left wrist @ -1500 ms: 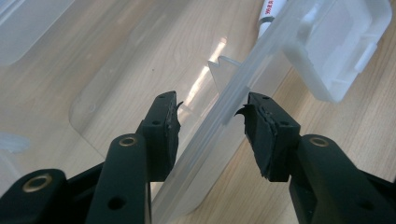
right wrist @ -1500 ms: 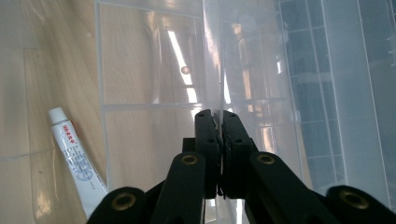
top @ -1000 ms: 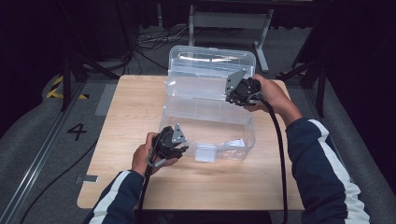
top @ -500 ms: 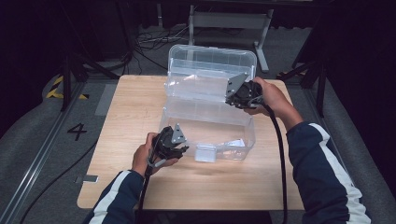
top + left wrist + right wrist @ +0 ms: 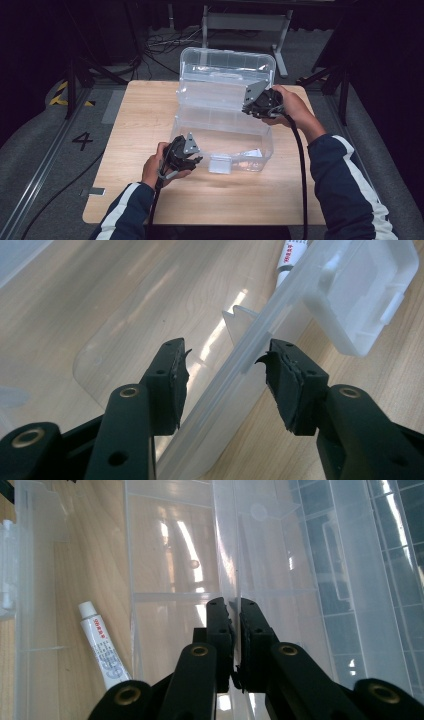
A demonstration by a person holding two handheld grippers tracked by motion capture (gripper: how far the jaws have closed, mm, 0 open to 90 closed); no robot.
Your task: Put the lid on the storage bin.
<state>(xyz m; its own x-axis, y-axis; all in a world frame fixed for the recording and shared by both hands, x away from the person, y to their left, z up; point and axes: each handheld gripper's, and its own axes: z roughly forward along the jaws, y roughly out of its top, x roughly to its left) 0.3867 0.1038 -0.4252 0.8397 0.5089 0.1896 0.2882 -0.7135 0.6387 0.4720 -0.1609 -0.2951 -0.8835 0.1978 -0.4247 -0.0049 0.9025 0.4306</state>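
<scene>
A clear plastic box point(image 5: 260, 145) stands on the wooden table point(image 5: 140, 115) with its lid point(image 5: 225, 62) tipped up at the back. My left gripper point(image 5: 197, 160) point(image 5: 227, 370) is at the box's front left corner. Its jaws straddle the front rim point(image 5: 260, 340), open, with gaps on both sides. My right gripper point(image 5: 246, 107) point(image 5: 234, 610) is at the box's right side, shut on the thin wall of a clear inner tray point(image 5: 215, 100) point(image 5: 170, 555). A white tube point(image 5: 102, 650) point(image 5: 292, 252) with red print lies on the box floor.
The box's white latch flap point(image 5: 220, 164) point(image 5: 360, 295) hangs on the front wall, just right of my left gripper. Bare table surrounds the box on the left and front. Dark floor, cables and a metal stand point(image 5: 245, 22) lie beyond the far edge.
My right gripper has shifted slightly toward the near side with the tray wall still in it. The left hand has stayed where it was.
</scene>
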